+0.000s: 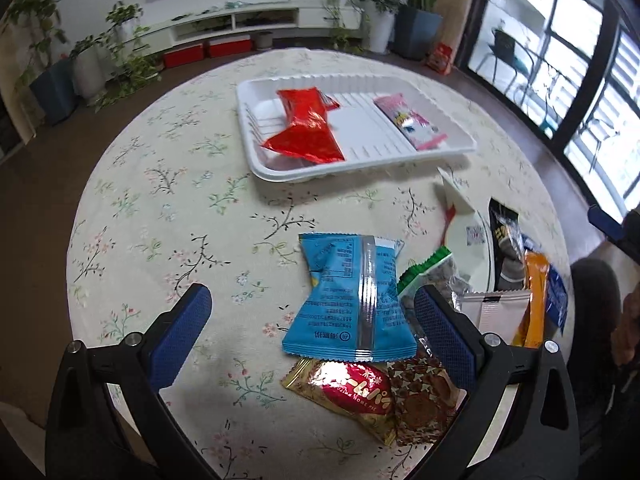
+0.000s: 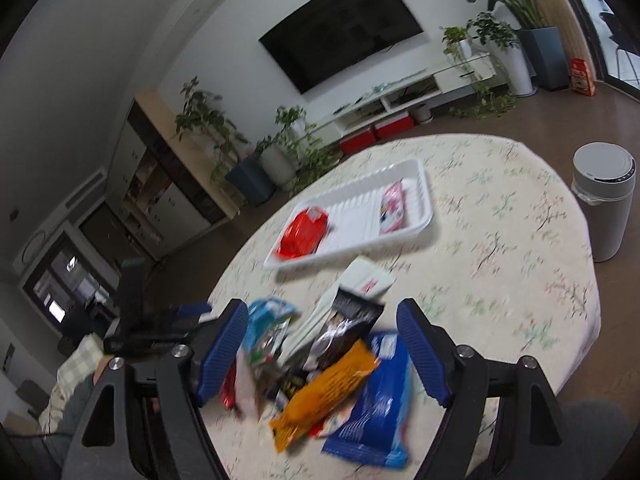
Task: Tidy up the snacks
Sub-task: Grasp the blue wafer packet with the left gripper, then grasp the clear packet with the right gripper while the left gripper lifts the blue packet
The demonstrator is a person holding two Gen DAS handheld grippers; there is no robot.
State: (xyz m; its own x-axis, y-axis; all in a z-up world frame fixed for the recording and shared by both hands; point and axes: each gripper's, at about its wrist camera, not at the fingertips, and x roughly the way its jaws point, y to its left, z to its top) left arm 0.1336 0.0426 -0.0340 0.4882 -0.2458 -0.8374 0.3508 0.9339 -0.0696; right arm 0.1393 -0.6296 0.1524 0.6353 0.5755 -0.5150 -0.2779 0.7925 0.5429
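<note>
Two packets – red one (image 1: 306, 124), pink one (image 1: 410, 120) – already lay in white tray (image 1: 360, 168); snack pile (image 1: 352, 304) remained on table. Left gripper (image 1: 312, 332) and right gripper (image 2: 320, 348) both spread, holding nothing.

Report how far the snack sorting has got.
Done: the red packet and pink packet lie in the white tray. In hand: nothing; the left gripper and right gripper have open jaws. Left: the pile on the tablecloth, including the light blue packet and orange packet.

Wall television (image 2: 340, 26), potted plants (image 2: 532, 32), grey bin (image 2: 604, 200)
</note>
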